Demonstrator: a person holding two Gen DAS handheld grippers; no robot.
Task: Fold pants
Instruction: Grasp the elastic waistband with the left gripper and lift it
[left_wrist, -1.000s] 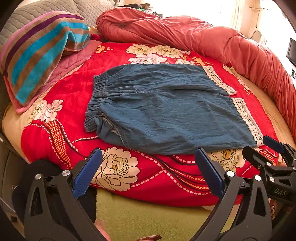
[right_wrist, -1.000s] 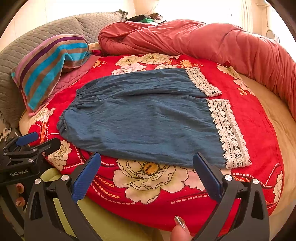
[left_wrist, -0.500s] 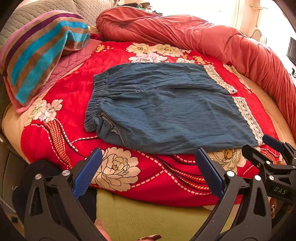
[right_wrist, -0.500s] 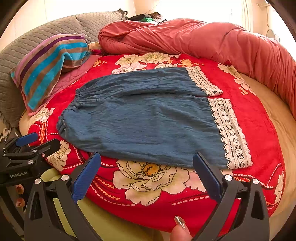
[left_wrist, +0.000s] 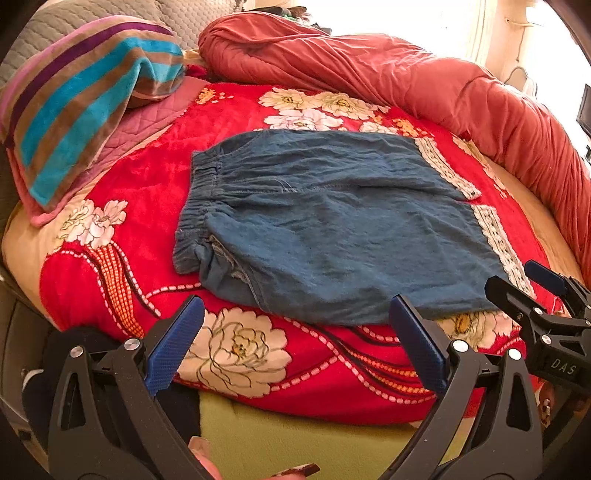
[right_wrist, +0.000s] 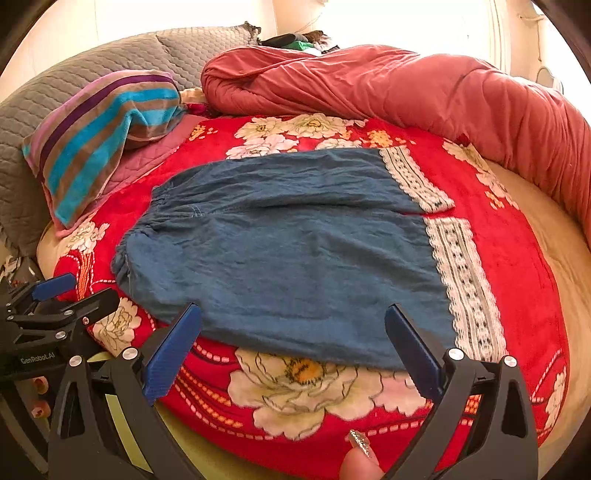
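The pants (left_wrist: 332, 229) lie spread flat on the red floral blanket (left_wrist: 140, 206) that covers the bed. The elastic waistband (left_wrist: 195, 206) points toward the striped pillow (left_wrist: 85, 96), and the two lace-trimmed hems (right_wrist: 461, 273) point toward the rolled red quilt (right_wrist: 424, 92). The legs lie side by side, the seam between them running across the garment. No fold is visible yet.

The left hand-held gripper (left_wrist: 295, 347) is released, its blue pads spread wide and empty. It hovers just off the near edge of the pants at the waistband end. The right hand-held gripper (right_wrist: 295, 350) is likewise released and empty, positioned just off the near edge at the hem end. Neither gripper touches the cloth.

Compared with one second earlier, both views show the garment larger and nearer to the pads, with the near edge now level with the right pad tips. Both grippers have therefore advanced toward the pants. The garment itself has not shifted.

Judgement: this is the approach phase of the first fold. The likely next step is to pinch the near edge at both ends and carry it over the far leg. The fabric is thin and limp, so a shallow pinch may also catch the plush blanket beneath.
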